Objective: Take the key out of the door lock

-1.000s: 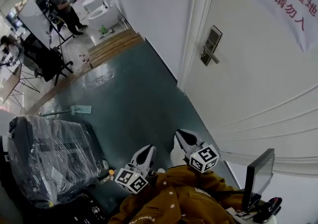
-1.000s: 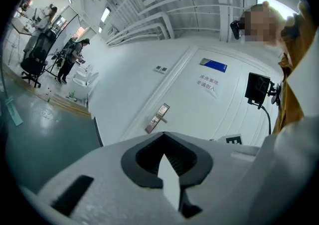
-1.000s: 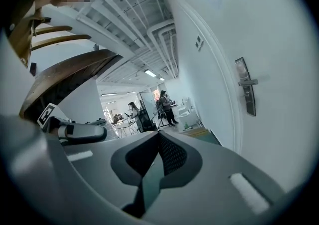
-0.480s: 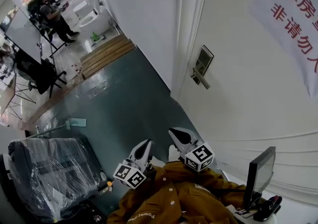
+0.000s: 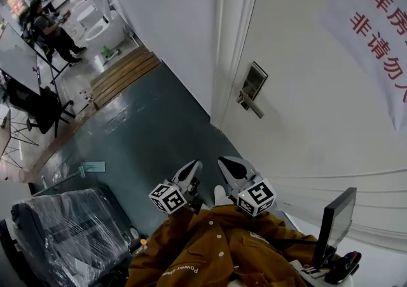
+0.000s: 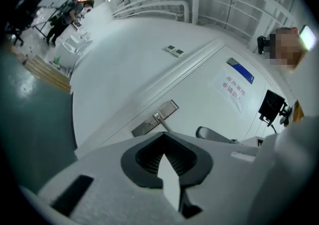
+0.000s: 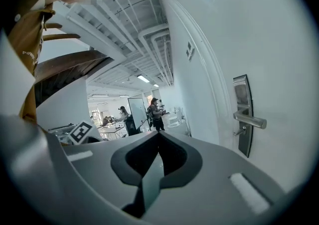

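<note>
The white panelled door (image 5: 318, 133) fills the right side of the head view. On it sits the upright silver lock plate with a dark face (image 5: 253, 82), and a silver lever handle (image 5: 252, 106) juts out from the plate. In the right gripper view the small metal key (image 7: 240, 131) shows as a short stub that sticks out of the plate just below the lever. It sits in the lock, and neither tool touches it. The grey left gripper (image 5: 191, 168) and the grey right gripper (image 5: 227, 163), each with a marker cube, hang side by side low in the head view. They are just ahead of the person's mustard-brown jacket sleeves (image 5: 210, 247) and well apart from the lock. Each gripper's own view shows its jaws pressed together with nothing between them, facing the door. A white paper sign with red characters (image 5: 378, 21) hangs high on the door. To the left lies the dark teal floor (image 5: 146, 133), with a bulky black object wrapped in clear plastic (image 5: 63, 235) in the lower left corner
</note>
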Demonstrator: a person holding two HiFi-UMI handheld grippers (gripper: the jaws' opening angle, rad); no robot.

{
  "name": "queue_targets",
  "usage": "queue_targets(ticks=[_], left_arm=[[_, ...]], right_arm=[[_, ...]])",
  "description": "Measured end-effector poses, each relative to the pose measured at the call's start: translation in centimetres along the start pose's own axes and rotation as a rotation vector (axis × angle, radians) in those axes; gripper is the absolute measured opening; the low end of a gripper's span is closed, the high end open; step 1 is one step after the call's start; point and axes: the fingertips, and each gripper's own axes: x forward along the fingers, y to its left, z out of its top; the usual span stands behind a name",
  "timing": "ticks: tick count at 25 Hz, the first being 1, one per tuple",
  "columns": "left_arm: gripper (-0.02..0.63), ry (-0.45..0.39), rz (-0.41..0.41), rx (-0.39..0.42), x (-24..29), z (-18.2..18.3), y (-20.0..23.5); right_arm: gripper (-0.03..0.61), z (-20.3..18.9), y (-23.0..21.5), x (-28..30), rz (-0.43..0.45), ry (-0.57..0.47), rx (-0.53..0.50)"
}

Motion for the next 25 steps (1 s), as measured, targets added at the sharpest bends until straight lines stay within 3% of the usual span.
queue_targets(ticks=[2, 3, 4, 6, 8, 12, 15, 19, 22, 25], left_arm=[[0.001, 0.018, -0.08, -0.125, 3.1, -0.2, 1.5], [0.131, 0.031, -0.103, -0.193, 4.7, -0.6, 2.7], [0.152, 0.05, -0.098, -0.244, 6.3, -1.0, 3.8], [0.155, 0.089, -0.082, -0.288, 9.7, -1.3, 4.5], [0.158, 0.09, -0.154, -0.318, 13.2, -1.0, 3.8], [0.156, 0.04, -0.242, -0.507, 18.1, 0.0, 3.1], [0.152, 0.055, -0.226, -0.472, 21.0, -0.1, 4.5], [0.15, 0.054, -0.237, -0.542, 24.5, -0.3, 6.0], [0.15, 0.071, -0.189, -0.522, 26.4, -0.6, 8.2], [0.146, 0.083, -0.19, -0.511, 28.2, -0.5, 8.6]], right_arm=[[0.006, 0.4, -0.3, -0.2, -0.018, -0.008, -0.016], [0.006, 0.6, -0.5, -0.3, -0.028, -0.012, -0.018], [0.006, 0.8, -0.8, -0.6, -0.04, -0.016, -0.02], [0.006, 1.1, -1.5, -1.3, -0.069, -0.02, -0.027], [0.006, 1.4, -2.3, -2.2, -0.101, -0.026, -0.022], [0.006, 2.2, -3.8, -3.7, -0.158, -0.051, 0.003], [0.006, 2.5, -5.0, -4.6, -0.192, -0.053, 0.004], [0.006, 2.5, -5.7, -5.3, -0.215, -0.046, 0.003], [0.006, 2.5, -6.0, -5.9, -0.233, -0.039, -0.006], [0.006, 2.5, -6.5, -6.5, -0.259, -0.044, -0.012]])
